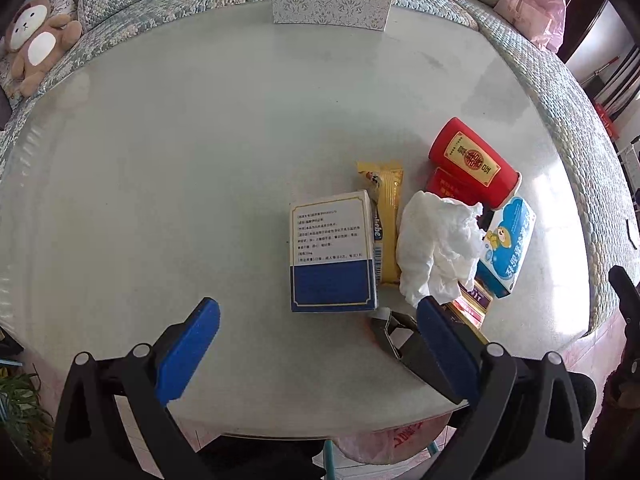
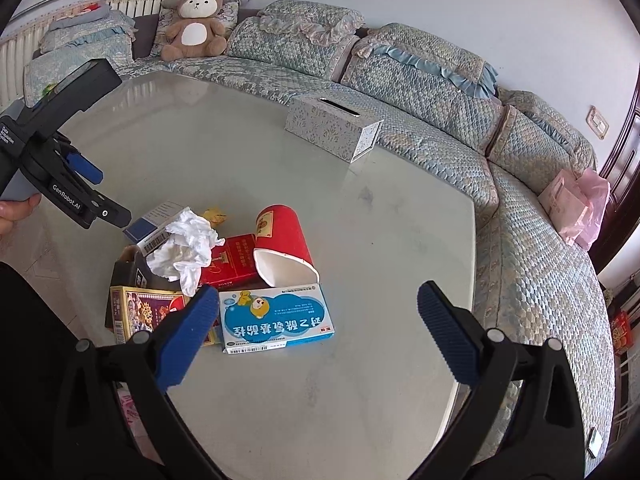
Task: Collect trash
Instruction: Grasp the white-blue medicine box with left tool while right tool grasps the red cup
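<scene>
From the left wrist camera, the left gripper (image 1: 318, 320) is spread wide with nothing between its blue pads. Just ahead of it on the table (image 1: 180, 160) lies the blue and white box (image 1: 332, 252), flat and roughly centred in the gap. Beyond its right side sit the yellow wrapper (image 1: 386, 216) and the crumpled tissue (image 1: 440, 244), whose near edge almost meets the right finger. Further right are the red cup (image 1: 472, 162) on its side and the light blue box (image 1: 506, 246). The trash looks uncollected, so the step in hand seems to be the reach for a first piece; the next move likely calls for lowering over the blue and white box and closing across its width.

From the right wrist camera, the right gripper (image 2: 312, 324) is also wide open and empty. The light blue box (image 2: 278, 320) lies just ahead, beside its left finger, with the red cup (image 2: 282, 246) beyond. The tissue (image 2: 186, 246) and other packets are ahead to the left, near the left gripper (image 2: 76, 184). A tissue holder (image 2: 332, 128) stands well ahead.
</scene>
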